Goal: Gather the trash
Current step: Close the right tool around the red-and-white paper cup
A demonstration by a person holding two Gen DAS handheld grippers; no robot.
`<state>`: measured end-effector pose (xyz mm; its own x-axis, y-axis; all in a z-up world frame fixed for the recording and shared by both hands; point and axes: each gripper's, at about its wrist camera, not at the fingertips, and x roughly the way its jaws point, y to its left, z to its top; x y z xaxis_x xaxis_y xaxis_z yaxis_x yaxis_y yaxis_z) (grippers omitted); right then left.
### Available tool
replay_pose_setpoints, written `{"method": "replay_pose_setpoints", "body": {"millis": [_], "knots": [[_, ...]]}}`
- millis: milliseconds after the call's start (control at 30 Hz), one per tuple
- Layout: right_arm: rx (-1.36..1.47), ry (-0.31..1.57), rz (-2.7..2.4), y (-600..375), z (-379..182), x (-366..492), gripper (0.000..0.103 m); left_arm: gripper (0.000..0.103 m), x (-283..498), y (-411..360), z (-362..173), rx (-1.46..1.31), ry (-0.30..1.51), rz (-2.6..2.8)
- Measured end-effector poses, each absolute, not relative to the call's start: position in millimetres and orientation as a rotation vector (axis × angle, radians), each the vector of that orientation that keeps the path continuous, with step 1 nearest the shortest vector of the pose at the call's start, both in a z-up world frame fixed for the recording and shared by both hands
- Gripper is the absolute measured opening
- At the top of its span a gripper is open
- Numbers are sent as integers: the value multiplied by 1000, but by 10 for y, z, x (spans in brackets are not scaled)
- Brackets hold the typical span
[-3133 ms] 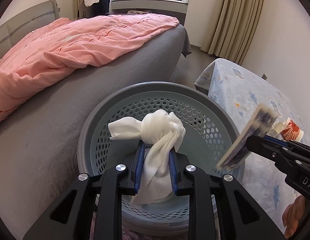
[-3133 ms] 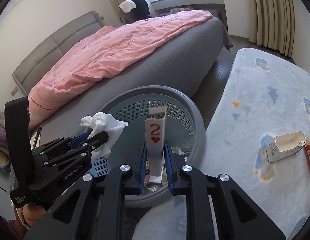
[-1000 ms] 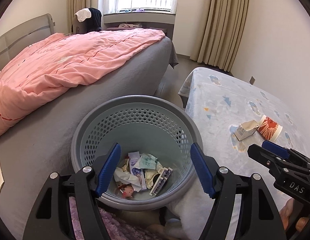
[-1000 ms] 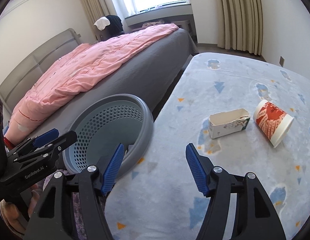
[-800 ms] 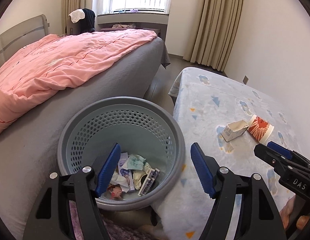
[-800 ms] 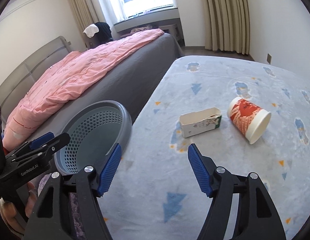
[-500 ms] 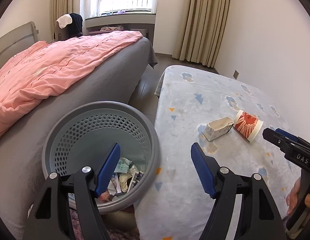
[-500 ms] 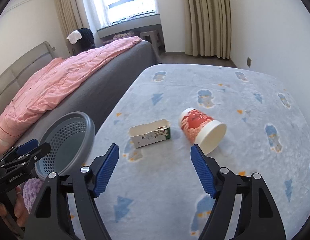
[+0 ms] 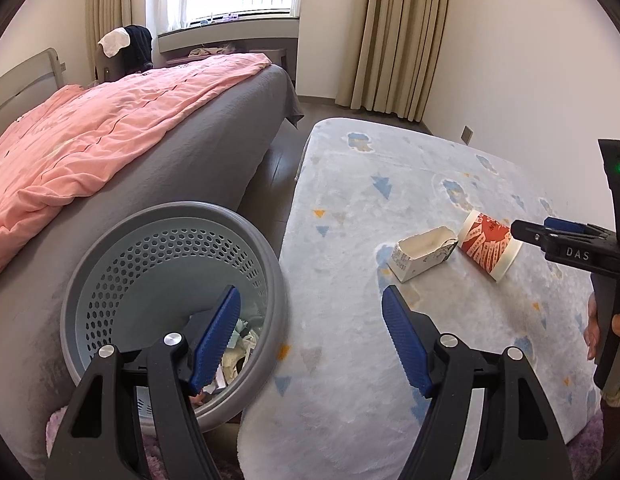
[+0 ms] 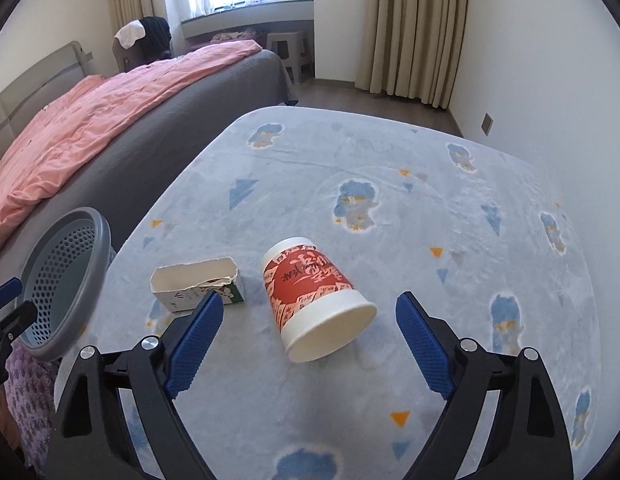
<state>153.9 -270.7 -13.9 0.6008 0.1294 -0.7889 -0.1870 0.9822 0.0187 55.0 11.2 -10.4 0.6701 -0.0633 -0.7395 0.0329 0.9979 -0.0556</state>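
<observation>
The right gripper (image 10: 310, 338) tilts downward, jaws just widened and empty, the paper cup (image 10: 314, 296) lying between them; the left gripper (image 9: 312, 336) gapes beside the basket (image 9: 269, 264).

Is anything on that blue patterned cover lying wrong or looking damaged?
Yes. The red and white paper cup lies tipped on its side, its open mouth facing the camera. Just left of it, a small carton also lies on its side, its end torn open with ragged edges. Both rest on the blue patterned cover, outside the grey basket.
</observation>
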Motion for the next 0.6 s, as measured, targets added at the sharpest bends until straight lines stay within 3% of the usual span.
{"method": "replay_pose_setpoints", "body": {"millis": [600], "knots": [[-227, 1160, 267, -2549, -702, 2106, 90, 70, 663, 12, -203, -20, 863, -49]]}}
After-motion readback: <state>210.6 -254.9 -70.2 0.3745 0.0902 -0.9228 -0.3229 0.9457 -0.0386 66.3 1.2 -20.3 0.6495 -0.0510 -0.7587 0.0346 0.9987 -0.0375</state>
